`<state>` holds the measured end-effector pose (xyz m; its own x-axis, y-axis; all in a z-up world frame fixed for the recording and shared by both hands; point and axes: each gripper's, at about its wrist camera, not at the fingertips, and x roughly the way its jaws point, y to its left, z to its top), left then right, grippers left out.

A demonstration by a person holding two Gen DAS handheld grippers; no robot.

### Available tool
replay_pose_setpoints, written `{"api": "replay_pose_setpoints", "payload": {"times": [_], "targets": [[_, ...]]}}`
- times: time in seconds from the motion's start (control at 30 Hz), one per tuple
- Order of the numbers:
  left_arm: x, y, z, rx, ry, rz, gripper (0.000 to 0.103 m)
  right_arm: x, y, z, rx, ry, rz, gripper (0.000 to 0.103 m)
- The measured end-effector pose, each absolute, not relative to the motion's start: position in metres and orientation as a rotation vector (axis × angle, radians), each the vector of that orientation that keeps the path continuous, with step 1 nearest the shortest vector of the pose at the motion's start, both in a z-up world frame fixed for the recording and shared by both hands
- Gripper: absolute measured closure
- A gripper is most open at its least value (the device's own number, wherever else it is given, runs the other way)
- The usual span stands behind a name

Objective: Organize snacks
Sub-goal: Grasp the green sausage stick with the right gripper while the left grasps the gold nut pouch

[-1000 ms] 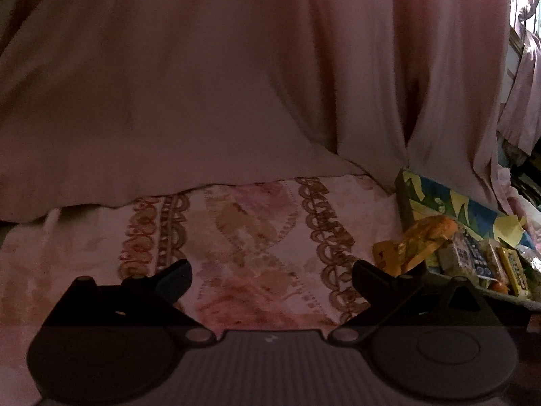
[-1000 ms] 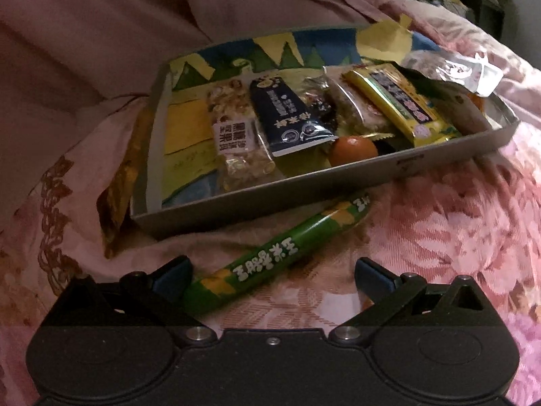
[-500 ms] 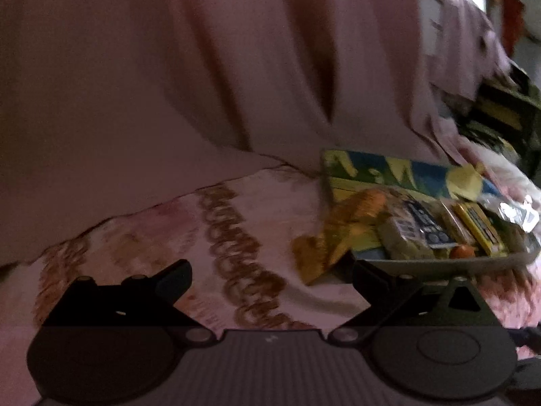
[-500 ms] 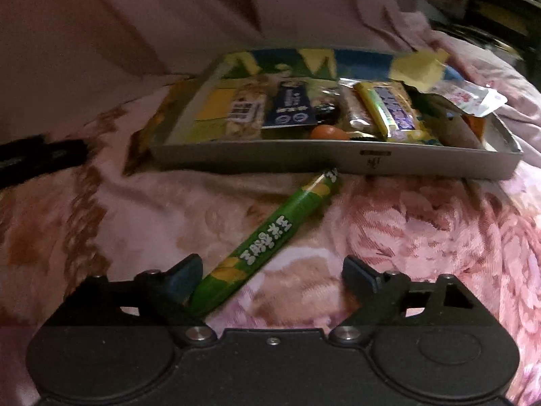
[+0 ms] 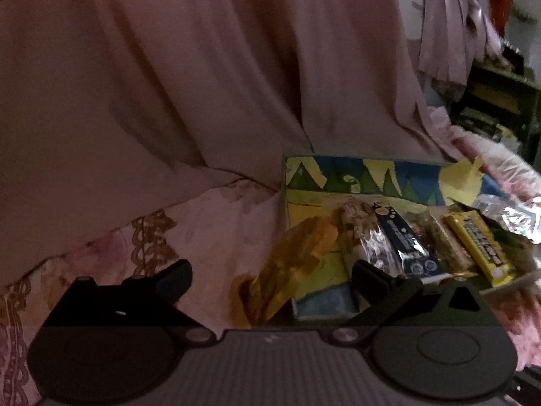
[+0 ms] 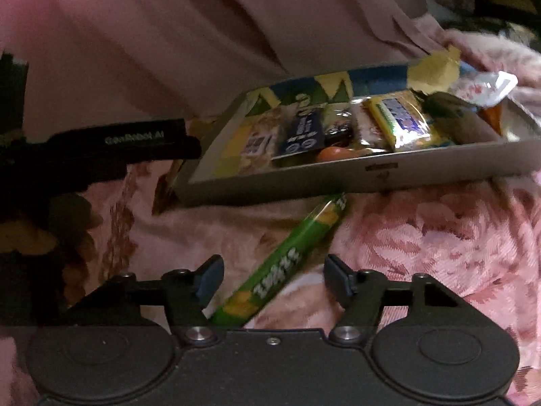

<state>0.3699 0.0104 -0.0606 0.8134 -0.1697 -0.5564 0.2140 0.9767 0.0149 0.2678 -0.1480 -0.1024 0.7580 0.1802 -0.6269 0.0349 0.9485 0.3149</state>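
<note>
A shallow grey tray (image 6: 422,172) with a blue, green and yellow patterned inside holds several snack packets, among them a dark blue one (image 6: 301,133) and a yellow one (image 6: 399,120). A long green snack stick (image 6: 287,260) lies on the floral bedspread in front of the tray. My right gripper (image 6: 274,279) is open, its fingers on either side of the stick's near end. My left gripper (image 5: 270,274) is open and empty at the tray's (image 5: 324,309) left corner, by an orange wrapper (image 5: 287,270) hanging over the edge. It shows in the right wrist view (image 6: 189,143).
A pink floral bedspread (image 6: 439,237) covers the surface. A pink curtain or sheet (image 5: 203,84) hangs behind the tray. A silver foil packet (image 6: 490,86) sticks out at the tray's far right. Dark shelves (image 5: 500,108) stand at the far right.
My right gripper's fingers have narrowed around the green stick's near end. My left gripper has swung right, closer to the tray's left corner, and now shows in the right wrist view.
</note>
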Motion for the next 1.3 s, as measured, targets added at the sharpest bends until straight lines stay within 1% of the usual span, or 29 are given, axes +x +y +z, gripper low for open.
{"api": "replay_pose_setpoints", "payload": {"times": [0.1,0.17,0.23,0.37,0.43,0.47,0.5,0.53,0.6,0.63,0.67,0.7,0.77,0.93,1.3], "targets": [[0.378,-0.005,-0.062,0.145,0.593,-0.18,0.01,0.269,-0.153,-0.104,0.356,0.704,0.083,0.038],[0.38,-0.014,-0.064,0.183,0.592,-0.175,0.012,0.268,-0.153,-0.104,0.354,0.699,0.087,0.038],[0.383,-0.022,-0.066,0.222,0.589,-0.159,0.015,0.269,-0.152,-0.105,0.35,0.693,0.094,0.038],[0.387,-0.022,-0.065,0.231,0.595,-0.121,0.028,0.273,-0.153,-0.106,0.358,0.681,0.103,0.039],[0.387,-0.019,-0.064,0.212,0.589,-0.099,0.034,0.273,-0.153,-0.107,0.36,0.679,0.101,0.043],[0.388,-0.016,-0.064,0.201,0.588,-0.092,0.042,0.274,-0.153,-0.107,0.362,0.68,0.099,0.044],[0.389,-0.013,-0.063,0.187,0.586,-0.09,0.048,0.274,-0.153,-0.107,0.363,0.679,0.099,0.047],[0.389,-0.011,-0.063,0.175,0.583,-0.087,0.051,0.275,-0.153,-0.107,0.364,0.68,0.099,0.05],[0.388,-0.008,-0.059,0.157,0.564,-0.083,0.064,0.275,-0.154,-0.107,0.368,0.682,0.099,0.054],[0.388,-0.007,-0.057,0.156,0.558,-0.082,0.068,0.275,-0.154,-0.107,0.369,0.684,0.099,0.058],[0.387,-0.007,-0.056,0.158,0.554,-0.081,0.078,0.275,-0.154,-0.107,0.369,0.685,0.096,0.059],[0.386,-0.006,-0.055,0.158,0.552,-0.082,0.084,0.275,-0.154,-0.107,0.368,0.688,0.092,0.063],[0.384,-0.005,-0.053,0.157,0.557,-0.091,0.089,0.275,-0.155,-0.107,0.374,0.693,0.09,0.064],[0.375,-0.001,-0.048,0.147,0.551,-0.092,0.097,0.275,-0.156,-0.108,0.395,0.701,0.084,0.067],[0.317,0.011,-0.029,0.099,0.567,-0.116,0.099,0.261,-0.156,-0.102,0.395,0.756,0.094,0.069]]}}
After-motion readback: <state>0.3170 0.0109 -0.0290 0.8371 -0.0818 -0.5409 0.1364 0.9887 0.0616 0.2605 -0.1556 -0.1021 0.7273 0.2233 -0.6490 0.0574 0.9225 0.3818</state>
